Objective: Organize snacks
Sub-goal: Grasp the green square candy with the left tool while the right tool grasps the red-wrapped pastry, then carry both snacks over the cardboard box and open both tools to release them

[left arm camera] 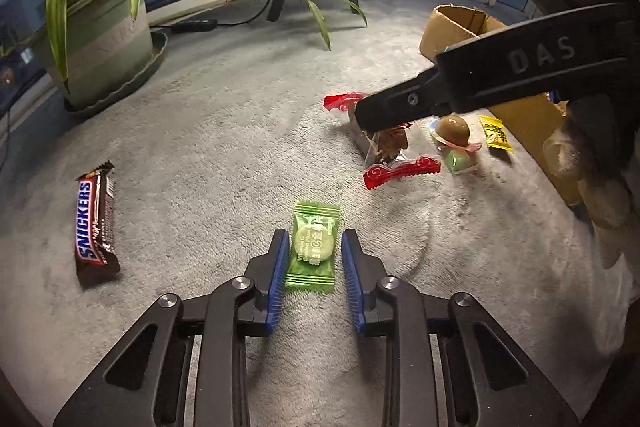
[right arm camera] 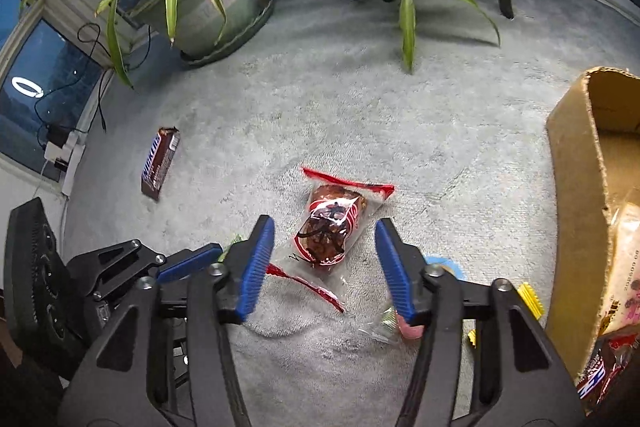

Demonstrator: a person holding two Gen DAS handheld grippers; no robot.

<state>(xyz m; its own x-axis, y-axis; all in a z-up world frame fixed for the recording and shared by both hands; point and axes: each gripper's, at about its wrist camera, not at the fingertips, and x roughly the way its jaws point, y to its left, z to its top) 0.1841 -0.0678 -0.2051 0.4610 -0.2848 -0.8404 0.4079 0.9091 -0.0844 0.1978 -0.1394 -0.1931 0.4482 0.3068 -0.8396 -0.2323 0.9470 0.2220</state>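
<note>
**Two Grabbers, Two Snacks**

Down low over a gray carpet [left arm camera: 200,147]. Left gripper [left arm camera: 314,259] spread wide, one blue pad on each side of the small green packet [left arm camera: 314,247], close but not squeezing yet. Right gripper [right arm camera: 324,263] spread wide too, hanging over the clear bag with red ends [right arm camera: 332,227], with a brown treat inside.

Green packet: flat, light, a round hard sweet in the middle. Probably slippery and crinkly. Best to pinch across the round bump, not the thin sealed edges, or out it slides.

Clear bag: puffy, soft wrapper, maybe a crumbly thing inside. Best to grab around the fat middle and squeeze gently.

Snickers bar [left arm camera: 95,223] off to the left, well apart from the rest. Long and firm, easy to take across the middle.

Near the cardboard box [right arm camera: 576,187]: a round brown sweet on a green one [left arm camera: 454,137] and a little yellow packet [left arm camera: 496,133]. Some snacks already inside the box. Likely the home for all of them.

Potted plant [left arm camera: 104,39] far back by the window, out of the way.
</note>
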